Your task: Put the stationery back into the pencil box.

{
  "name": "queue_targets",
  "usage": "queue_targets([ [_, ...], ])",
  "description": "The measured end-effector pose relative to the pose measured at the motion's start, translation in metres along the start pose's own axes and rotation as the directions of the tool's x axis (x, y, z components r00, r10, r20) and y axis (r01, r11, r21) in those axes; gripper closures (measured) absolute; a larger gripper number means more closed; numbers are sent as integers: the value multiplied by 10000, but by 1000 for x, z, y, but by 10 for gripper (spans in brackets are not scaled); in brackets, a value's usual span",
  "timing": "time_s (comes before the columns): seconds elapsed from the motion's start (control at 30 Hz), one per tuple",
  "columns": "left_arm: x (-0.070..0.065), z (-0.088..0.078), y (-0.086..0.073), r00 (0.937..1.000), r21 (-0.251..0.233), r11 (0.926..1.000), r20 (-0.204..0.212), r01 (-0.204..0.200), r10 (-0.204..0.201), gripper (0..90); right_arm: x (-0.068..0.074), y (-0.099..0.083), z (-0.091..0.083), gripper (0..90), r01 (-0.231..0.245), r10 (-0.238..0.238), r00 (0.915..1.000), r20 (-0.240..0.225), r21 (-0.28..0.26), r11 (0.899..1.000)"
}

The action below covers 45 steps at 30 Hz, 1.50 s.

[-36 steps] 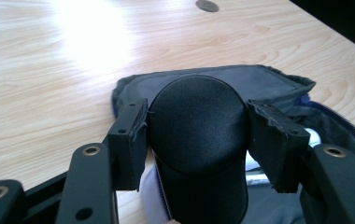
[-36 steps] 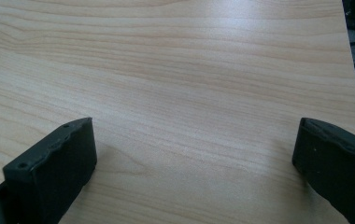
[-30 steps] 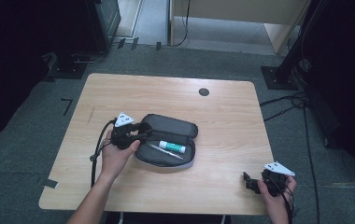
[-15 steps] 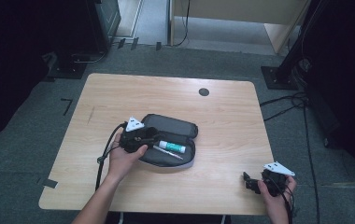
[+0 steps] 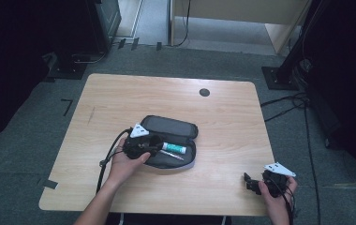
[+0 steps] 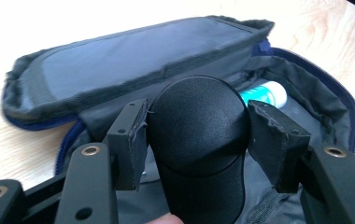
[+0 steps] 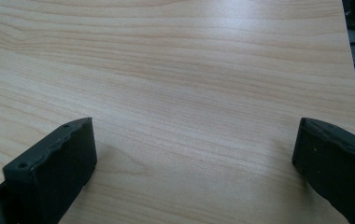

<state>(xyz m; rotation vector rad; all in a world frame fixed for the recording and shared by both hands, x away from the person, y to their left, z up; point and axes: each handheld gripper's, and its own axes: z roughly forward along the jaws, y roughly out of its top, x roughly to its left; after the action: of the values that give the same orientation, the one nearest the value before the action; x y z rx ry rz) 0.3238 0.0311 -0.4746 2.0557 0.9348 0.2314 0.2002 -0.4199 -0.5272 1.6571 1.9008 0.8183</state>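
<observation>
Black and smooth, a rounded container [image 6: 196, 140] was clenched in the left claw [image 5: 149, 146] above the open pouch [image 5: 185, 129] at mid tabletop [image 5: 120, 93]; slipping off the pads was judged possible. The right claw [image 5: 255, 183] was spread, empty

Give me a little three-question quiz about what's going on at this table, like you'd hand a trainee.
1. Multiple choice: what is clamped in the left gripper? A) a black rounded object B) the white-and-teal tube C) nothing
2. True or false: the pouch on the table is zipped shut.
3. Fill in: the right gripper has its jaws ____ over bare wood.

Key
1. A: the black rounded object sits pressed between both pads, just above the pouch's inside.
2. False: it lies open, lid folded back, with the white-and-teal tube inside.
3. Open, with nothing between them.
</observation>
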Motion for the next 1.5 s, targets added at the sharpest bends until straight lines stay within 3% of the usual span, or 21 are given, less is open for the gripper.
queue_targets([
  [0.2, -5, 4, 0, 9996, 62, 10000, 281, -53, 52, 420, 0, 0, 0, 0, 0, 0, 10000, 0, 1, 10000],
  [0.5, -12, 9, 1, 9955, 616, 9975, 910, -339, 282, 417, 0, 0, 0, 0, -15, 15, 10000, -5, 8, 10000],
  [0.7, -12, 8, 1, 9936, 621, 9977, 1118, -261, 191, 384, 0, 0, 0, 0, -16, 16, 10000, -5, 14, 10000],
  [1.1, -4, -5, -3, 9943, 229, 9997, 1065, 54, -78, 441, 0, 0, 0, 0, -11, 11, 10000, -5, 8, 10000],
  [1.3, 2, -14, -3, 9961, -94, 9995, 836, 288, -280, 404, 0, 0, 0, 0, -11, 11, 10000, -6, 12, 10000],
  [1.5, 12, -30, -6, 9984, -468, 9975, 241, 532, -521, 286, 0, 0, 0, 0, -12, 12, 10000, -6, 11, 10000],
])
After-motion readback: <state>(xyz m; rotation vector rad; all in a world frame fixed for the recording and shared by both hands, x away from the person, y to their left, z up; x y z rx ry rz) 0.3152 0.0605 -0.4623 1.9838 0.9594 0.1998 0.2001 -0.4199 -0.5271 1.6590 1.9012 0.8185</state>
